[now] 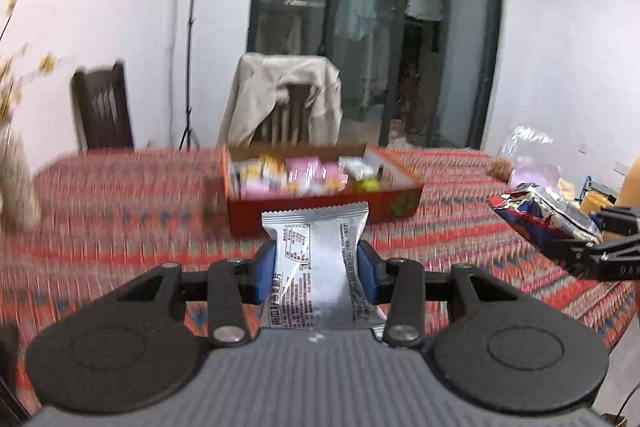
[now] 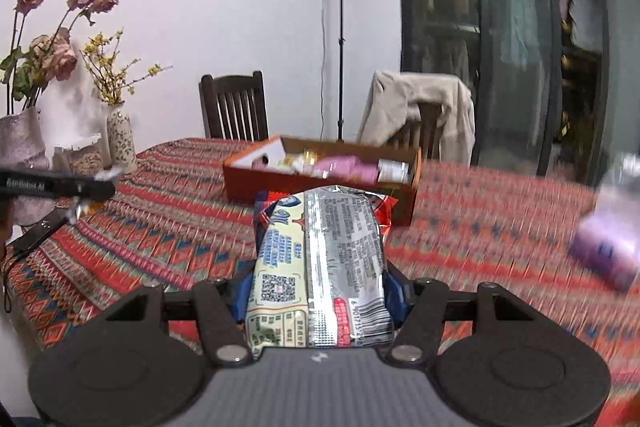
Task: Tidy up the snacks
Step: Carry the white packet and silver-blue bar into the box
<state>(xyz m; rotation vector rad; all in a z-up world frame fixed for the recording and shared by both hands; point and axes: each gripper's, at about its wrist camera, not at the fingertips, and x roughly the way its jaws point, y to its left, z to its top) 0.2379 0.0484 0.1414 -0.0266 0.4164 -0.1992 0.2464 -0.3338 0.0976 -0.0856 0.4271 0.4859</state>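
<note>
My left gripper [image 1: 316, 267] is shut on a silver snack packet [image 1: 318, 251], held above the patterned tablecloth in front of the red snack box [image 1: 320, 211]. The box holds several pink, yellow and white packets. My right gripper [image 2: 316, 283] is shut on a red and cream biscuit packet [image 2: 320, 267], also held in the air short of the box [image 2: 316, 183]. In the left wrist view the right gripper [image 1: 576, 243] with its packet [image 1: 544, 211] shows at the right. In the right wrist view the left gripper [image 2: 88, 191] shows at the left edge.
The table [image 1: 120, 227] has a red patterned cloth. Vases with dried flowers [image 2: 120, 139] stand at its left end. A purple packet [image 2: 608, 251] and a clear bag [image 1: 524, 147] lie at the right. Two chairs [image 2: 236, 107] stand behind, one draped with a beige jacket [image 1: 280, 95].
</note>
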